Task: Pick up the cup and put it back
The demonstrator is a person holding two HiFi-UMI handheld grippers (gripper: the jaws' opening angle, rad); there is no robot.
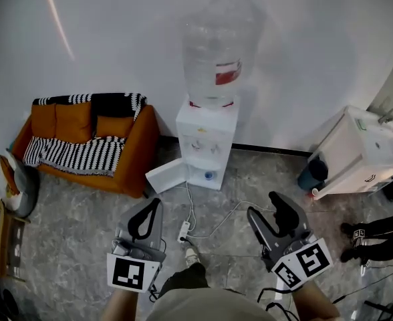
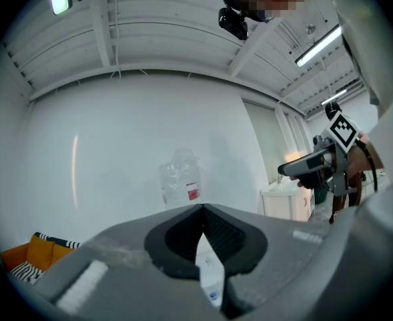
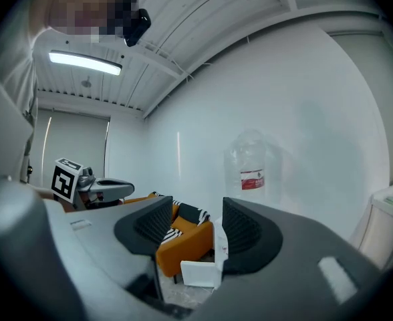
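A white water dispenser (image 1: 206,142) with a large clear bottle (image 1: 216,52) stands against the wall ahead, its lower door (image 1: 166,176) swung open. A small blue-rimmed thing (image 1: 209,175) sits in the lower compartment; I cannot tell whether it is the cup. My left gripper (image 1: 146,221) is held level in front of the dispenser, jaws meeting at the tips with nothing in them, as the left gripper view (image 2: 203,209) shows. My right gripper (image 1: 275,212) is level beside it, jaws apart and empty, the dispenser and sofa showing through the gap (image 3: 198,209). Both are well short of the dispenser.
An orange sofa (image 1: 83,142) with a striped blanket stands at the left. A white sink cabinet (image 1: 363,152) and a dark bin (image 1: 313,174) are at the right. A power strip (image 1: 183,231) and cables lie on the floor between the grippers. Black stand legs (image 1: 377,236) are at the far right.
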